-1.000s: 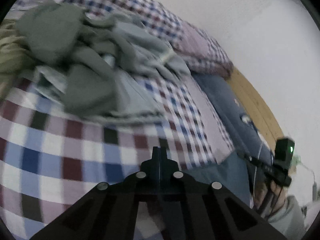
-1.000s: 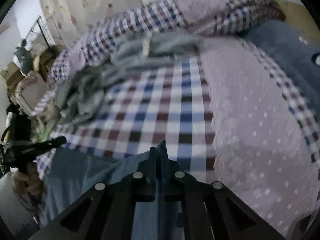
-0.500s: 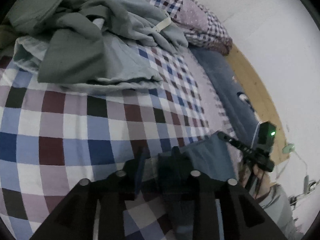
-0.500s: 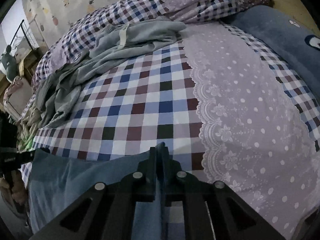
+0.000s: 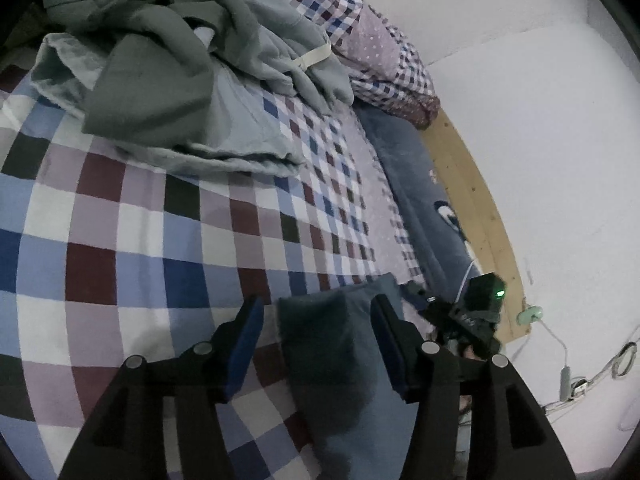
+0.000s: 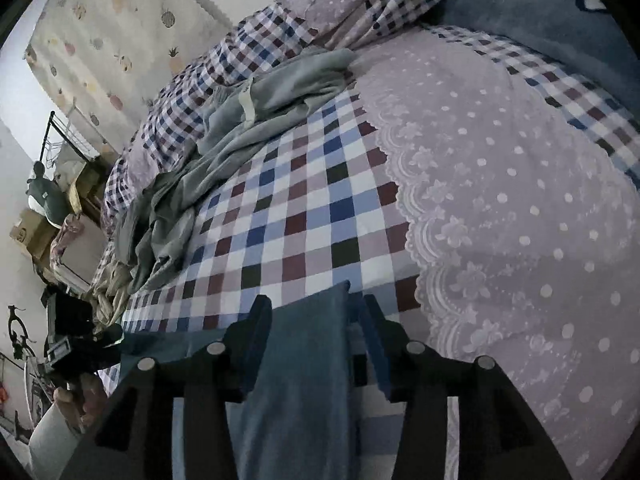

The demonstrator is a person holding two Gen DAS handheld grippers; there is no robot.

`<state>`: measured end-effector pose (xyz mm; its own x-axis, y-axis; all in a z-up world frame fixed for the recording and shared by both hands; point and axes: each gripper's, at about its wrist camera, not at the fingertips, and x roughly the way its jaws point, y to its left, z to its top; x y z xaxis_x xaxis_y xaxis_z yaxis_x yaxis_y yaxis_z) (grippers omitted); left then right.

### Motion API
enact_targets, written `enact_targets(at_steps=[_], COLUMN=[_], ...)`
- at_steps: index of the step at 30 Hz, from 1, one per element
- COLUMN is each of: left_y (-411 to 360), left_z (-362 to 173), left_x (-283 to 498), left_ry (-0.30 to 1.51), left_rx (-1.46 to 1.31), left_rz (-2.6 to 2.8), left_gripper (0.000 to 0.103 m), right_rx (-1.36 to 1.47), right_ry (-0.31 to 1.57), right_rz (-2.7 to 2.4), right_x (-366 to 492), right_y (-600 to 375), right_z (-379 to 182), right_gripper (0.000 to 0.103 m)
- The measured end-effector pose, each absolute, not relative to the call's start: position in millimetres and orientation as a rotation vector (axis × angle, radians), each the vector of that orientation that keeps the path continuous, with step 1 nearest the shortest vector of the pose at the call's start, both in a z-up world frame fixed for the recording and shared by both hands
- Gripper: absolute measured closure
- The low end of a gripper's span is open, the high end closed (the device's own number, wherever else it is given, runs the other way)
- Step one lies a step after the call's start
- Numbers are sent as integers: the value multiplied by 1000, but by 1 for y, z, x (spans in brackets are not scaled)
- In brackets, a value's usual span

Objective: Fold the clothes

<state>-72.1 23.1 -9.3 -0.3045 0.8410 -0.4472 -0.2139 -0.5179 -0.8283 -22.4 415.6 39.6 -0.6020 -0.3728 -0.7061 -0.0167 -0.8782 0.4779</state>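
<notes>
A blue garment (image 5: 340,344) lies on the checked bed cover (image 5: 120,240), its corners near the bed's front edge. My left gripper (image 5: 316,314) has its jaws opening, and one corner of the garment lies loose between them. In the right wrist view another corner of the blue garment (image 6: 308,340) lies between the opening jaws of my right gripper (image 6: 315,310). No pad presses on the cloth. Each gripper also shows in the other's view: the right gripper (image 5: 472,312) and the left gripper (image 6: 76,332), held by a hand.
A pile of grey and green clothes (image 5: 160,60) lies crumpled at the far side of the bed, also seen as the clothes pile (image 6: 240,140). A blue blanket (image 5: 420,200) and a wooden bed frame (image 5: 480,208) run along the white wall. Shelves and boxes (image 6: 36,224) stand beyond the bed.
Both grippers were shut on the blue garment's edge; their jaws have now parted and the cloth rests on the bed. Both views have tipped downward toward the cover.
</notes>
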Motion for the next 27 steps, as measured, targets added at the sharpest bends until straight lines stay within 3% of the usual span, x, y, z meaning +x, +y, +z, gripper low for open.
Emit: enact_targets(at_steps=[3,8,10,11,14,19,25,27], left_y=[24,52,58,60,57,41,45,45], left_z=[-8,-5,-5,-5,1,9,-9,-4], left_x=[-73,-71,-72,-72,-67,-62,-69,-65], left_ry=[-856,-703,-687,-682,-698,-737,-696,-665], left_rx=[-1207,-1261,-1285,-1299,-1233,-1148,-1253,-1250], left_rz=[1898,1923,1949,1964,2012,2133,2161,2183], left_gripper=[30,34,78,96,97,98,96,85], right_rx=[1307,1349,1361,1364,1358,1176,1224,1237], right_ry=[-624,-528,-485,-455,-358,-252,-233,-251], right_rz=[-2540,-2517,-2513,-2515,-2533,-2635,-2693,-2716], right_x=[-27,-36,-38,-39,-39,-32,-38,-29], right_y=[408,394,389,387,379,364,360,366], right_z=[36,28,24,23,24,62,53,59], right_gripper=[53,56,63,82,92,94,87,81])
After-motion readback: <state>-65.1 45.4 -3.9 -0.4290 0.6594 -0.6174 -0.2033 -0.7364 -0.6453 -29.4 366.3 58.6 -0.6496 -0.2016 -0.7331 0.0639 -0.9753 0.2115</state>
